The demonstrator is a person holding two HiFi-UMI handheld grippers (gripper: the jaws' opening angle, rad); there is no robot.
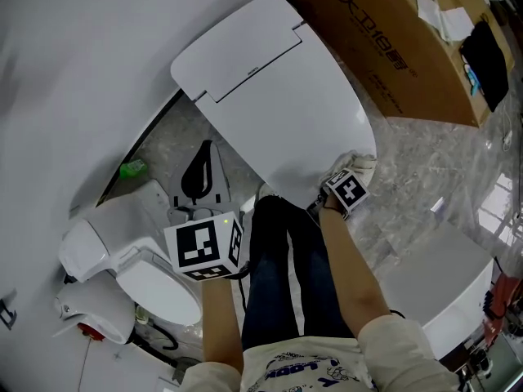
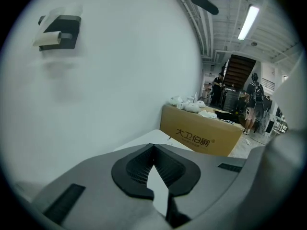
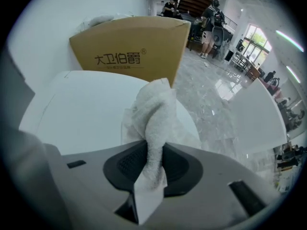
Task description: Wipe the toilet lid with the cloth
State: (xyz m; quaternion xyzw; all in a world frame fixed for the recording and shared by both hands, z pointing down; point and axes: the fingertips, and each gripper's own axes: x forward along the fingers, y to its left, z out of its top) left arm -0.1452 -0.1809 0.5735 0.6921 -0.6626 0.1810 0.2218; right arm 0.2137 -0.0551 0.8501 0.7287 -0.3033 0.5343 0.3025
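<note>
The big white toilet lid lies tilted across the middle of the head view. A white cloth rests on its near right edge, and my right gripper is shut on it. In the right gripper view the cloth stands twisted up between the jaws of the right gripper, with the lid just beyond. My left gripper hangs apart from the lid, low and to the left; only its marker cube shows there. In its own view the left gripper has its jaws together with nothing in them, and a corner of the lid shows ahead.
A brown cardboard box lies behind the lid on the right. A smaller white toilet sits at the lower left under my left gripper. Another white fixture stands at the right. The person's dark trousers fill the middle foreground. The white wall carries a paper holder.
</note>
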